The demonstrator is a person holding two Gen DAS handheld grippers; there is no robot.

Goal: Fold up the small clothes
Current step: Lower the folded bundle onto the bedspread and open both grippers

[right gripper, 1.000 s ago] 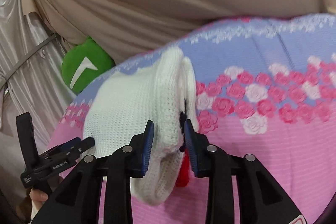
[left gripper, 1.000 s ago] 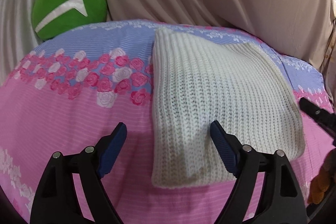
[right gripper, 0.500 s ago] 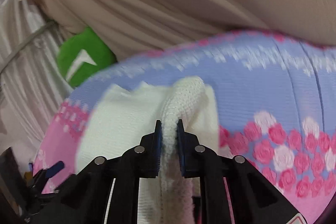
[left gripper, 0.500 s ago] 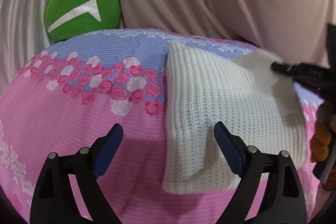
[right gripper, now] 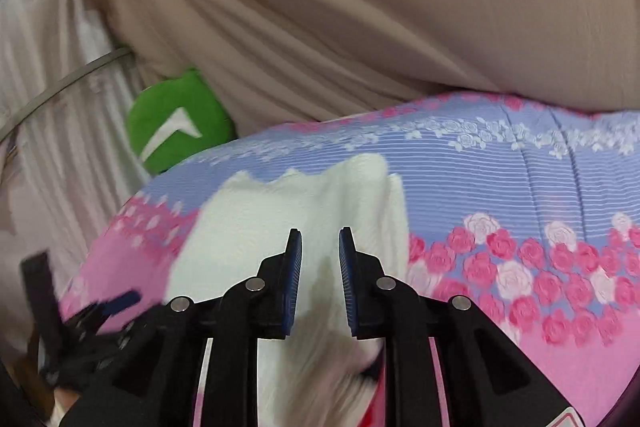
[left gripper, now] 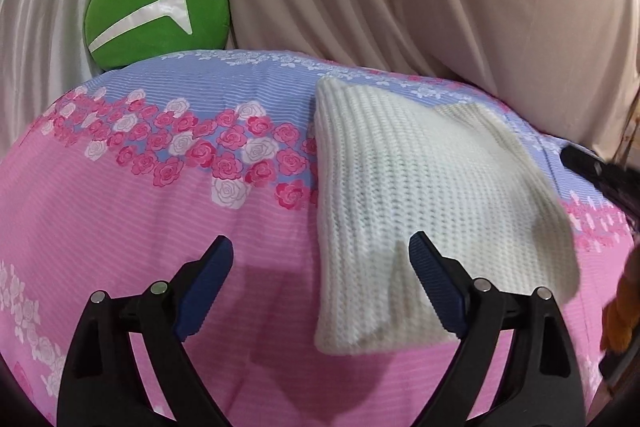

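My left claw (left gripper: 320,259) hovers spread wide and empty over the folded white knit (left gripper: 420,187) on the floral bedspread (left gripper: 120,227), my right claw (right gripper: 320,247) opening above it, pink cover bare leftward.

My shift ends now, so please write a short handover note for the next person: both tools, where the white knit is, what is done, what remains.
Left tool: wide open, empty, at the near edge of the white knit.
Right tool: jaws opening, no cloth between the pads; the knit is just beyond them.
Knit: lies on the flowered bedspread, folded over in layers.
Done: one fold seems laid.
Left: probably square the uneven right edge, perhaps fold once more.
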